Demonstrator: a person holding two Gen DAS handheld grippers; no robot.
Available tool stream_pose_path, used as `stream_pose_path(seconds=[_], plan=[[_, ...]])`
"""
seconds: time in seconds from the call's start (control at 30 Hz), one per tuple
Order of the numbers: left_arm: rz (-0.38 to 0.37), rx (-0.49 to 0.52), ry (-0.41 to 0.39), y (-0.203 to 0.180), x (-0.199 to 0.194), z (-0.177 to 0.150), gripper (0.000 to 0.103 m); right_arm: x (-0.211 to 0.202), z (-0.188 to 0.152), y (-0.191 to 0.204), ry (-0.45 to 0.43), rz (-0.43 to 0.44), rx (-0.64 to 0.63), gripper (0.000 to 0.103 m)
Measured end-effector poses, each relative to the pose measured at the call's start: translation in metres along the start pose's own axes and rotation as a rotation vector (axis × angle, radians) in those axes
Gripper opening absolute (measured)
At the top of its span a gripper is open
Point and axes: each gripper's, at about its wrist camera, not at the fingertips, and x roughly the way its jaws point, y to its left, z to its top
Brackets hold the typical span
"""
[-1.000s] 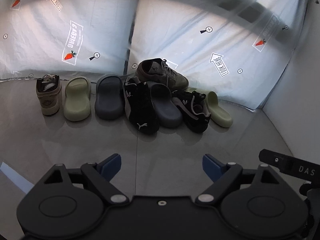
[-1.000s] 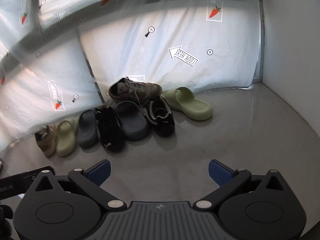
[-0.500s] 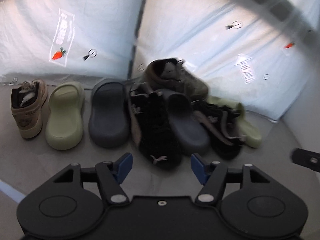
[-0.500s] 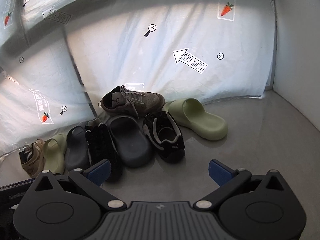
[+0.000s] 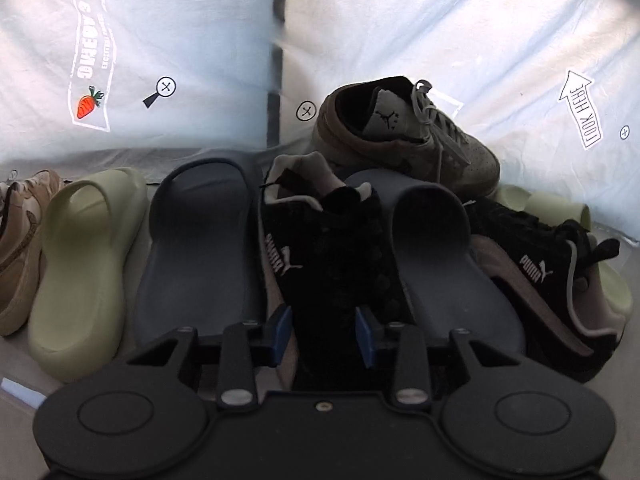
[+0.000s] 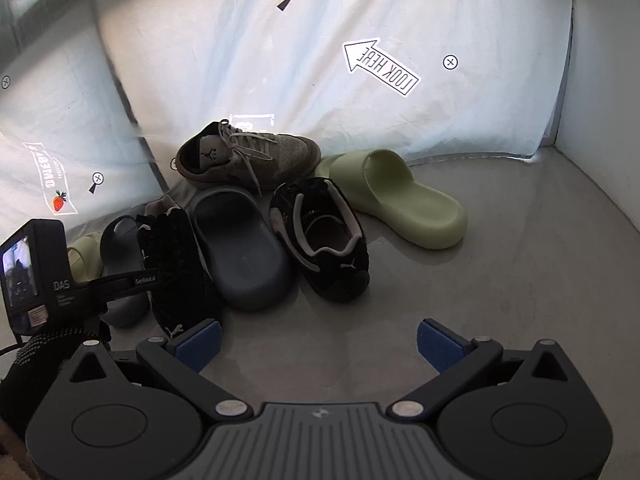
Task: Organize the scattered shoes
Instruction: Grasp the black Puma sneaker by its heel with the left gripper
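Suede on the black sneaker (image 5: 332, 248) looked soft and light as my left gripper (image 5: 323, 330) was closing around its toe, pads not yet pressing, my right gripper (image 6: 318, 344) wide apart.

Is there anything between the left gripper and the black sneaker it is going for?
Nothing visible. The left gripper has its closing jaws around the toe of the black sneaker, with no other shoe in between. The grey slides and flank it closely on either side.
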Motion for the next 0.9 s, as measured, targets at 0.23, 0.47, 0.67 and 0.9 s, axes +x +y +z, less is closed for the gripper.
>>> stream_pose_path(seconds=[0.23, 0.47, 0.67, 0.9], plan=[[0.063, 0.018, -0.02, -0.014, 0.007, -0.004, 0.04, 0.011, 0.0, 0.0, 0.022, 0.009, -0.008, 0.103], [0.09, 0.12, -0.032, -0.022, -0.001, -0.016, 0.014, 0.002, -0.001, 0.001, -0.003, 0.024, -0.027, 0.103], [0.051, 0.175, -0.012, -0.017, -0.014, -0.024, 0.013, -0.01, -0.004, -0.002, -0.029, 0.022, -0.022, 0.103], [0.025, 0.229, -0.009, -0.009, -0.056, -0.061, 0.009, -0.032, -0.008, -0.002, -0.079, 0.041, -0.036, 0.103]])
